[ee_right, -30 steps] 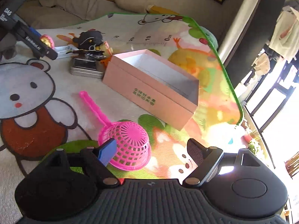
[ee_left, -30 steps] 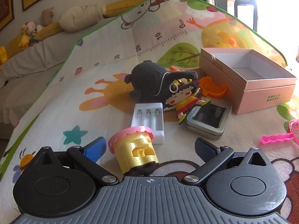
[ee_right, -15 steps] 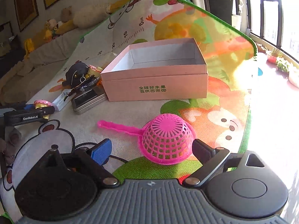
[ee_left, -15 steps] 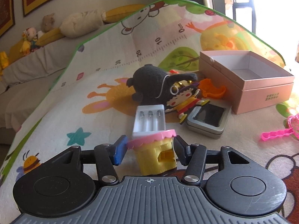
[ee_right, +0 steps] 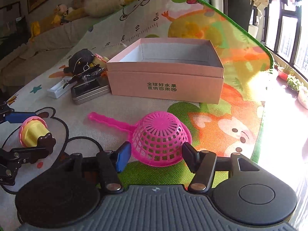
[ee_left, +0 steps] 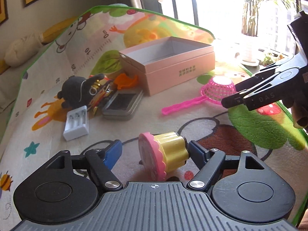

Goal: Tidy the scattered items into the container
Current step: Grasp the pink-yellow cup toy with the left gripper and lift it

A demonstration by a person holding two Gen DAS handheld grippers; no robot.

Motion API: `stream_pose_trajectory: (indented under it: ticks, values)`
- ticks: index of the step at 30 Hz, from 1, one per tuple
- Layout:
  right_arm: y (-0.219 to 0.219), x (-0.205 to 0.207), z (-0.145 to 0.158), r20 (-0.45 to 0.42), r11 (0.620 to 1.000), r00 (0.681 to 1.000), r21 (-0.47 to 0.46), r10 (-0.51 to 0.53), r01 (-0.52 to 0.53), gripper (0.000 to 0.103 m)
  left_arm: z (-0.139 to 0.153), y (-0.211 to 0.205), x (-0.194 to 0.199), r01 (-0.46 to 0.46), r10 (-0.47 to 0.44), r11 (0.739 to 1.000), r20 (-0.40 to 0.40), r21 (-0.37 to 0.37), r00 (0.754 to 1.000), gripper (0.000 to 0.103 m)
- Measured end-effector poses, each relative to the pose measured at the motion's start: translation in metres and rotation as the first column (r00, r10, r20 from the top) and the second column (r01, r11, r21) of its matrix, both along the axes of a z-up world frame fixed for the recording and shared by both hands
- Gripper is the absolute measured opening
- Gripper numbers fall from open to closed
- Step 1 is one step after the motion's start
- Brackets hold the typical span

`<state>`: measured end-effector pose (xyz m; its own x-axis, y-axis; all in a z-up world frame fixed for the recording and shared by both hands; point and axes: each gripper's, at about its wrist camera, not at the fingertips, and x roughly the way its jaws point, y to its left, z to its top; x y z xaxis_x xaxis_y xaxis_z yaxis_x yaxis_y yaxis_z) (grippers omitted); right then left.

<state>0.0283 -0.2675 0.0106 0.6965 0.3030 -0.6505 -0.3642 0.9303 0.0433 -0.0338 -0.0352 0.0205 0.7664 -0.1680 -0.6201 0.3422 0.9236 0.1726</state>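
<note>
A yellow toy cupcake with a pink top lies tipped between the fingers of my left gripper; its base touches the right finger, with a gap to the blue left pad. It also shows in the right wrist view. My right gripper is open around an upturned pink sieve. The open pink box stands behind it on the play mat, also in the left wrist view.
Left of the box lie a black plush toy, a cartoon figure, an orange piece, a grey tin and a white battery holder. The mat's green edge runs on the right.
My left gripper has lifted and swung right with the cupcake, which has tipped onto its side, then the jaws widened. My right gripper has moved closer, its fingers now either side of the sieve.
</note>
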Motion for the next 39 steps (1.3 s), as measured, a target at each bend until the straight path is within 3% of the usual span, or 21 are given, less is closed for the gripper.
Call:
stream_pose_trajectory:
  ticks: [7, 11, 12, 14, 17, 20, 22, 24, 25, 27, 28, 31, 34, 39]
  values:
    - [0.002, -0.015, -0.003, 0.054, 0.985, 0.996, -0.16, 0.075, -0.065, 0.078, 0.007, 0.023, -0.006, -0.07, 0.07, 0.997, 0.007, 0.037, 0.998, 0.094]
    - [-0.002, -0.013, -0.003, 0.212, 0.932, 0.977, -0.357, 0.026, 0.053, 0.08, 0.008, 0.032, -0.009, -0.114, 0.114, 0.993, 0.003, 0.036, 0.993, 0.096]
    - [-0.004, -0.011, -0.002, 0.232, 0.926, 0.973, -0.368, 0.008, 0.08, 0.081, 0.008, 0.034, -0.008, -0.13, 0.13, 0.991, 0.007, 0.042, 0.991, 0.096]
    - [-0.012, -0.004, 0.006, 0.21, 0.95, 0.977, -0.291, -0.048, 0.109, 0.082, 0.007, 0.038, -0.005, -0.179, 0.178, 0.982, 0.011, 0.064, 0.984, 0.097]
    - [-0.021, 0.007, 0.016, 0.11, 0.985, 0.983, -0.069, -0.147, 0.155, 0.092, 0.005, 0.053, 0.002, -0.275, 0.274, 0.956, 0.024, 0.103, 0.961, 0.097]
    - [-0.02, 0.017, 0.018, 0.006, 0.967, 0.972, 0.101, -0.234, 0.232, 0.095, 0.007, 0.074, 0.009, -0.373, 0.372, 0.92, 0.035, 0.118, 0.928, 0.097]
    - [-0.013, 0.025, 0.015, -0.033, 0.958, 0.97, 0.152, -0.24, 0.242, 0.095, 0.012, 0.087, 0.007, -0.399, 0.398, 0.914, 0.021, 0.072, 0.917, 0.097]
    - [-0.001, 0.03, 0.011, -0.03, 0.965, 0.974, 0.135, -0.225, 0.227, 0.091, 0.022, 0.098, 0.0, -0.364, 0.362, 0.93, -0.035, -0.053, 0.931, 0.097]
    - [0.007, 0.032, 0.008, -0.022, 0.972, 0.979, 0.11, -0.204, 0.206, 0.081, 0.027, 0.101, -0.004, -0.341, 0.334, 0.931, -0.07, -0.13, 0.94, 0.098]
    - [0.017, 0.034, 0.002, -0.028, 0.983, 0.985, 0.064, -0.169, 0.17, 0.064, 0.033, 0.098, -0.009, -0.299, 0.276, 0.919, -0.123, -0.255, 0.953, 0.099]
    - [0.02, 0.033, -0.001, -0.025, 0.987, 0.988, 0.046, -0.151, 0.152, 0.064, 0.035, 0.092, -0.009, -0.281, 0.251, 0.914, -0.137, -0.293, 0.958, 0.1]
    - [0.02, 0.025, 0.0, 0.006, 0.998, 0.998, 0.022, -0.062, 0.062, 0.063, 0.031, 0.064, 0.0, -0.27, 0.225, 0.906, -0.169, -0.327, 0.96, 0.1]
    - [0.013, 0.013, 0.002, 0.023, 1.0, 1.0, -0.008, 0.019, -0.019, 0.063, 0.018, 0.041, 0.02, -0.32, 0.254, 0.895, -0.233, -0.312, 0.939, 0.1]
    - [0.0, -0.017, 0.011, 0.051, 0.988, 0.988, -0.063, 0.144, -0.14, 0.063, 0.006, 0.024, 0.036, -0.341, 0.279, 0.892, -0.233, -0.297, 0.932, 0.099]
